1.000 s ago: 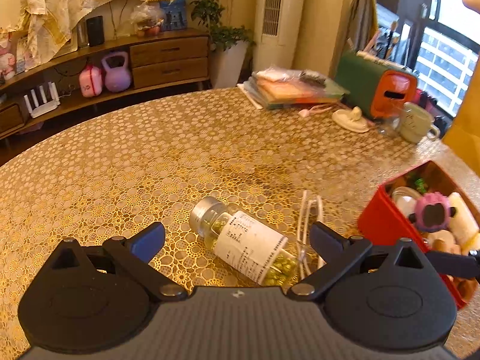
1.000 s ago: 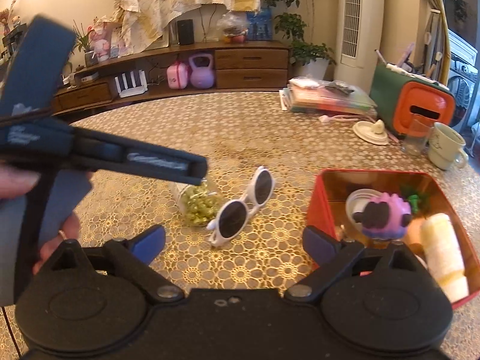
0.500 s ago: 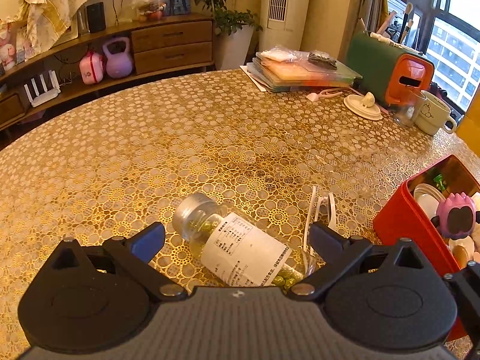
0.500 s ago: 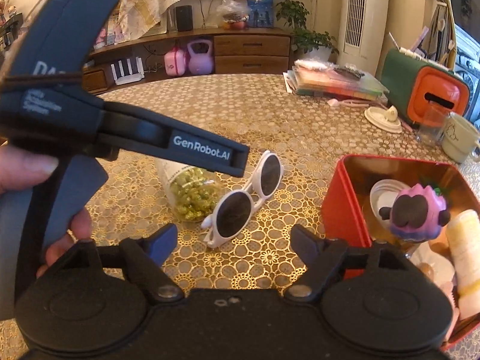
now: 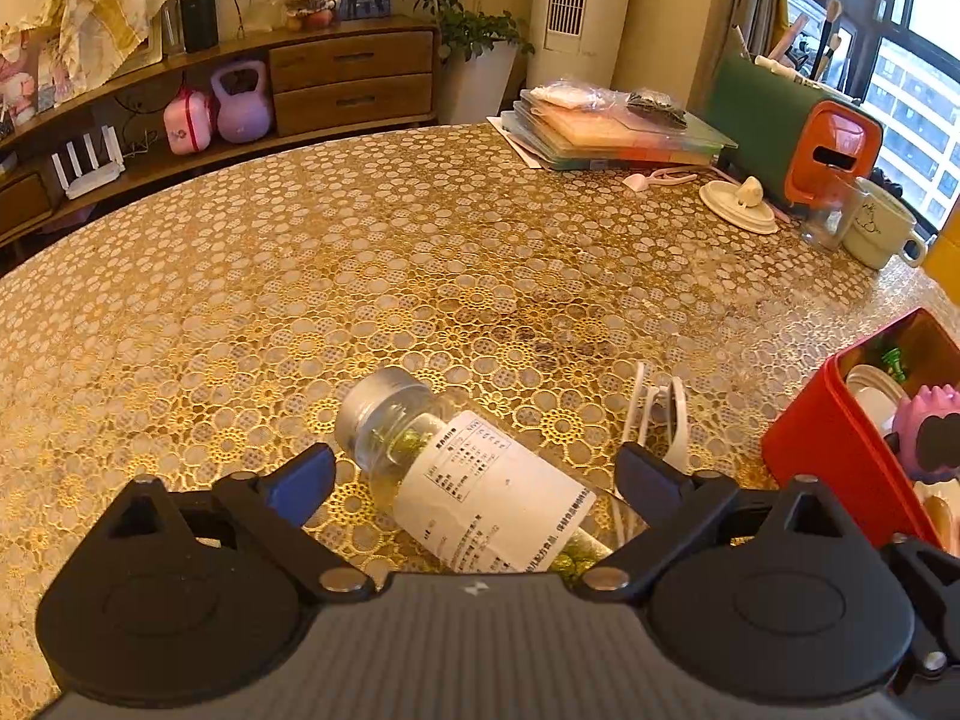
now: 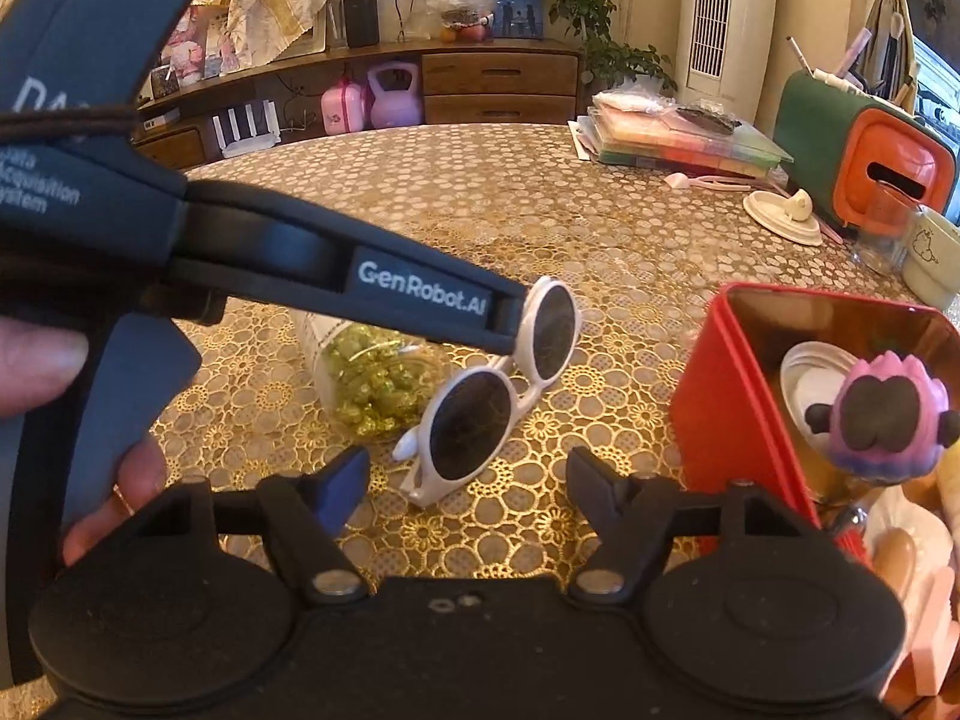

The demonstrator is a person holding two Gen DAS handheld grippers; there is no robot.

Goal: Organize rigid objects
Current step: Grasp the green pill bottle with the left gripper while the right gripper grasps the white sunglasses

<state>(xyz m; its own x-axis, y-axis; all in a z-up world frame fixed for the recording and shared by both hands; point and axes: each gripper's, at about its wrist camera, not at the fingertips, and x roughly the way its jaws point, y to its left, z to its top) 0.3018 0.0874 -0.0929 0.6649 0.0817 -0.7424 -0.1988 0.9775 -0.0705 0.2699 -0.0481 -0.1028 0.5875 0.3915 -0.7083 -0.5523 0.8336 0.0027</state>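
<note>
Lying on its side on the table [image 5: 420, 252], the bottle [image 5: 456, 480] sits directly between the spread fingers of the left hand-held gripper [image 5: 474, 480], its silver cap pointing far-left and its base near-right, so its long axis runs diagonally across the gap between the jaws. That gripper is open and holds nothing; closing on the labelled body would likely need a slight twist to square up. The right hand-held gripper [image 6: 468, 474] is also open and empty, hovering over the white sunglasses [image 6: 486, 402], which lie just right of the bottle with their long axis running near-left to far-right. The red box [image 6: 708, 396], already holding several items, stands to the right, nearer the right hand-held gripper. The table wears a gold lace-patterned cover; beyond it are a wooden sideboard and a window.
</note>
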